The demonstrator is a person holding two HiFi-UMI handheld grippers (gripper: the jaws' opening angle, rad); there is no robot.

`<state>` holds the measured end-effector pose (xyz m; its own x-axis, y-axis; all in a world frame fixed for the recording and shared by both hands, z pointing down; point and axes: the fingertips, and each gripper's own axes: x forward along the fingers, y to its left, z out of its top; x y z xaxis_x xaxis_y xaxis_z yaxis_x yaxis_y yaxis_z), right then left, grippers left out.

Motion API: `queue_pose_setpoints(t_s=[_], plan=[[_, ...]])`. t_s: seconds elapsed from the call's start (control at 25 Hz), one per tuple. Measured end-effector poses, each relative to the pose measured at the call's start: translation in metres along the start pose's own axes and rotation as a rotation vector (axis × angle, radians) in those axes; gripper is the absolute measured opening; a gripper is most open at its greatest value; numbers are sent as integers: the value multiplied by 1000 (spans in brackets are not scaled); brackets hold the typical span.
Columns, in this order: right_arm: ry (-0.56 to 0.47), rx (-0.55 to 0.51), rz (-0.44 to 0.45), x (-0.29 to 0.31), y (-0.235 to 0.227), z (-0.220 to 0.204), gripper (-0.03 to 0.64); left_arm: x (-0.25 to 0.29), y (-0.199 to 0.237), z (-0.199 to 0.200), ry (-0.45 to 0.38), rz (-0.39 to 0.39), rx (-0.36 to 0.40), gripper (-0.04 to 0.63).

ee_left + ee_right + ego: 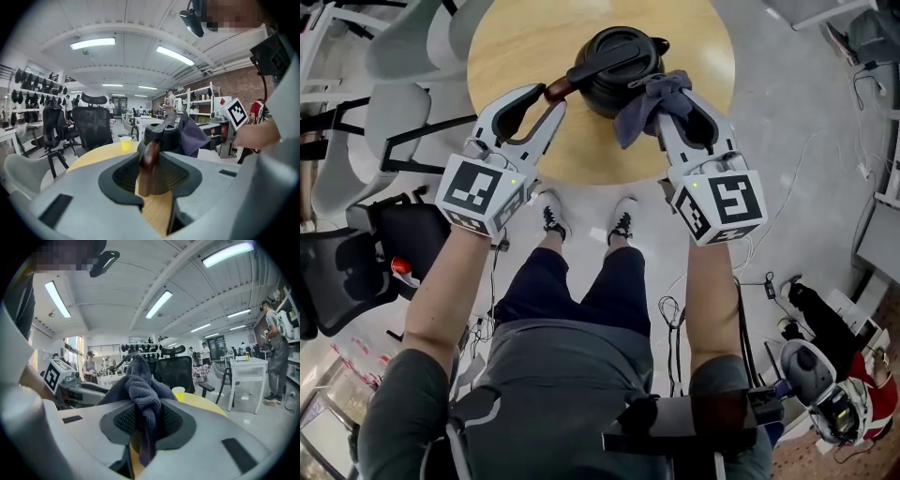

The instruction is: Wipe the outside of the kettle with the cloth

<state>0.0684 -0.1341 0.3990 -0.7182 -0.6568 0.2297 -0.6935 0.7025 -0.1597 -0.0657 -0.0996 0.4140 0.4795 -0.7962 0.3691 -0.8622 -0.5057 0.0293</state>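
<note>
Head view: round wood table (703, 56) at 12, grey floor round it, office chairs (347, 272) at 9. The black kettle (614, 66) sits mid-table. Its handle (558, 90) runs from the lid out to 8 o'clock, and the brown tip lands between the L gripper (546, 101) tips. The R gripper (680, 112) comes in from 5 with the cloth (642, 112) bunched in its jaws, touching the kettle's 4 o'clock flank. So the kettle body lies approx 11 from my cloth fingers, and the R hand is the nearer one to the wall. I reckon the wipe starts on that side. Both forearms are straight out & near parallel.

L gripper view: open-plan office, strip lights (93, 43) overhead. Jaws are narrow on the handle (149, 159); the pads look to bear on it both sides. Kettle (161, 136) dead ahead at 12, cloth (192, 136) on its 3 o'clock side, yellow cup (125, 143) beyond at 11.

R gripper view: same office, chairs at the back. Jaws pinch the cloth (143, 404) tight, w/ a fold hanging at 6. The cloth blocks the kettle here. Cup (178, 392) at 1.
</note>
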Motion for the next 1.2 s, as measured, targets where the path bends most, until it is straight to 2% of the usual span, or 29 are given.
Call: queue_pose_setpoints(t_s=[0.08,0.2,0.48,0.72,0.92,1.08,1.2], plan=[[-17,-21,22,3,2,13,95,1,0,1,-3,10,-6,135],[-10,-19,25,9,-6,8,95,4,1,2,-13,14,-2,135],[-58,99,14,7,-28,-33,95,4,2,-1,-18,29,-6,135],[90,102,6,20,-39,-97,95,1,2,-7,18,57,-33,135],[193,94,2,33,-45,-140,95,2,3,-7,16,67,-23,135],[244,69,4,37,-46,-154,95,1,3,-8,19,74,-19,135],[242,62,4,34,-48,-143,95,1,2,-7,31,79,-15,135]])
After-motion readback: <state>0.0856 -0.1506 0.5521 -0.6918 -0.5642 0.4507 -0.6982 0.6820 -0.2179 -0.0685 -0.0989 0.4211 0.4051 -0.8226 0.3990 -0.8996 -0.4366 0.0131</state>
